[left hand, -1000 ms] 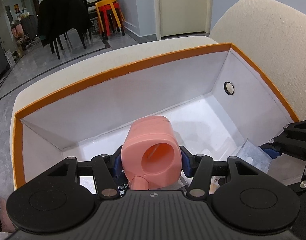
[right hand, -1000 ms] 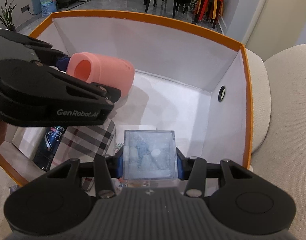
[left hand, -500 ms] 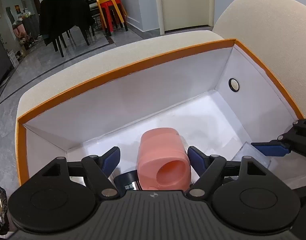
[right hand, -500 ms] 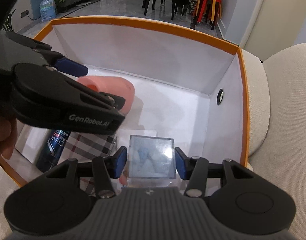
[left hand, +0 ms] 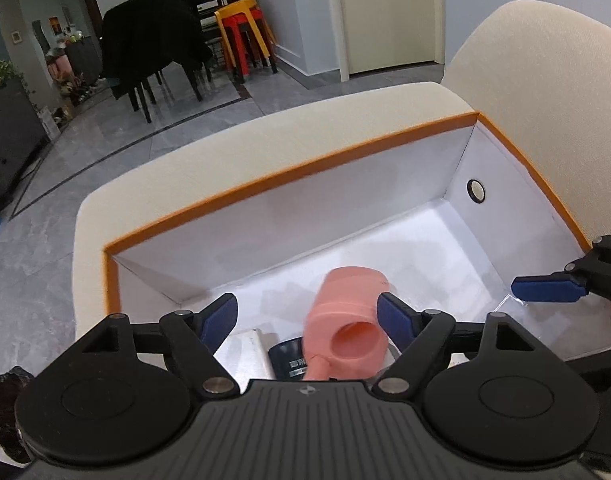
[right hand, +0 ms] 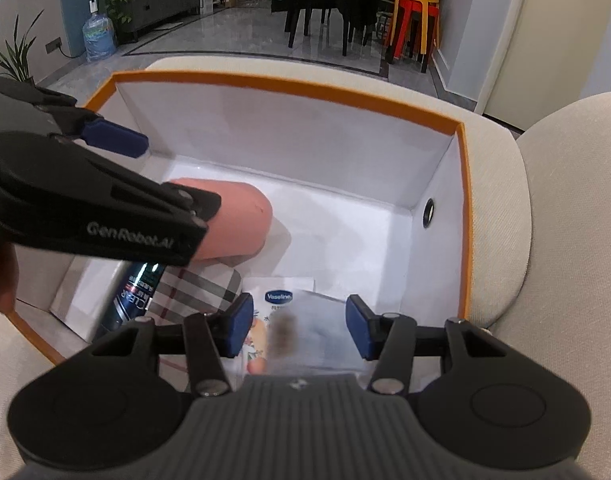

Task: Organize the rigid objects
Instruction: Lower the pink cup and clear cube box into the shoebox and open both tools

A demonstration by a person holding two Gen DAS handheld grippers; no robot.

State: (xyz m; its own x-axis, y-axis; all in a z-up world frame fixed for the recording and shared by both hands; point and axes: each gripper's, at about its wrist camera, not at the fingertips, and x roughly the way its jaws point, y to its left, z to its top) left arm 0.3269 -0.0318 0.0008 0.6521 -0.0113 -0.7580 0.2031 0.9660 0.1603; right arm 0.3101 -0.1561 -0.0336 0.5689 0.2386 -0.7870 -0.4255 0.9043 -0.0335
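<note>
The box (left hand: 289, 168) is white inside with an orange rim and sits on a cream armchair (left hand: 545, 80). A round eyelet (left hand: 476, 191) pierces its right end wall.

The left gripper (left hand: 307, 316) has its jaws spread wide and holds nothing. Between its blue pads (left hand: 220, 315), but not touching either, lies the pink plastic container (left hand: 347, 336): a smooth, rounded, salmon-coloured body lying on its side on the box floor, its round opening facing the camera and a short spout at the lower left. From the right wrist view the same container (right hand: 241, 220) shows as a plain matte pink cylinder with a rounded end, partly hidden behind the left gripper.

The right gripper (right hand: 299, 326) is also released, jaws apart. Below them a clear plastic case (right hand: 317, 332) looks blurred, resting on a white Vaseline packet (right hand: 279, 297). Left of that lie a checked cloth (right hand: 201, 288) and a dark spray can (right hand: 135, 296), the can's top tucked under the pink container.
</note>
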